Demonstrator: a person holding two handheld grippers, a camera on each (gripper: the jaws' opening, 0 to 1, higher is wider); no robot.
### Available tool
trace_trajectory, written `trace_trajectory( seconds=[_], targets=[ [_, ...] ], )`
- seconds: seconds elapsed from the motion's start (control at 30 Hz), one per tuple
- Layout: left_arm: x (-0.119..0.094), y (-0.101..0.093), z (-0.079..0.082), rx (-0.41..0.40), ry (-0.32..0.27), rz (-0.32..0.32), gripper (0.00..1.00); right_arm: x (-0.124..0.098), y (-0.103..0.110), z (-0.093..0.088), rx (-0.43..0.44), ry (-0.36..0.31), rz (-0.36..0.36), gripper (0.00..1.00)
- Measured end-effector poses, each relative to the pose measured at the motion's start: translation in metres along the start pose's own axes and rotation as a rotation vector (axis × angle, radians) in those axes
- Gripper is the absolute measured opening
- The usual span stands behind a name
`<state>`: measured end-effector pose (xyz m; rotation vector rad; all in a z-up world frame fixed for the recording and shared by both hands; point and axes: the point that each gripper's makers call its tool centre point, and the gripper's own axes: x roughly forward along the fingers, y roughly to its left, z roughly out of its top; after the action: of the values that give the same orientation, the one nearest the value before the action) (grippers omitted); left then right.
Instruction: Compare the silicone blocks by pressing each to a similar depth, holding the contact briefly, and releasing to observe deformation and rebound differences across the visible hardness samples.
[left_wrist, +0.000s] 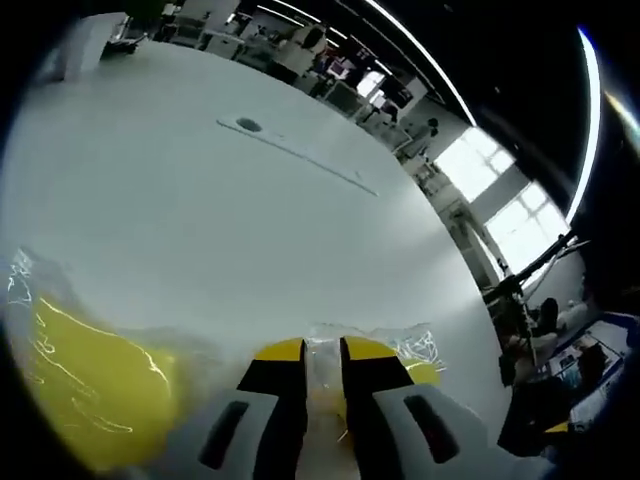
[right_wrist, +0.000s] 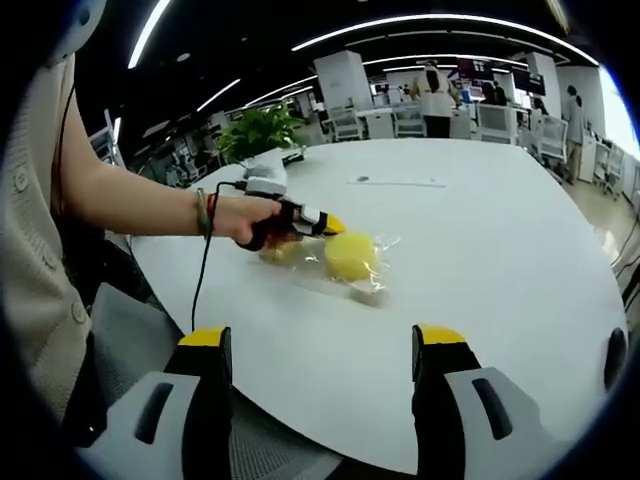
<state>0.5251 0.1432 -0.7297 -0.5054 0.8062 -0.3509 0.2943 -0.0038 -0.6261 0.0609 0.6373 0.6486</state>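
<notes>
Yellow-tipped left claw (left_wrist: 322, 352) pinching bagged block (left_wrist: 325, 385), forearm outstretched

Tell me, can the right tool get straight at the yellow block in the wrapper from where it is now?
Probably yes. The right tool hangs open at the table's near edge, and bare white table lies between it and the yellow block. The left tool sits at the block's far-left side, leaving the near side free.
</notes>
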Motion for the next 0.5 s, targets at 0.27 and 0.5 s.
trace_trajectory(
  seconds=[0.27,0.5],
  targets=[
    [-0.016,0.009,0.011,0.011,-0.025,0.045,0.22,0.002,0.005,0.001,-0.009,-0.004,0.013,0.68],
    [-0.037,0.012,0.023,-0.002,-0.069,0.069,0.28,-0.002,0.008,0.008,-0.028,-0.03,0.015,0.68]
  ],
)
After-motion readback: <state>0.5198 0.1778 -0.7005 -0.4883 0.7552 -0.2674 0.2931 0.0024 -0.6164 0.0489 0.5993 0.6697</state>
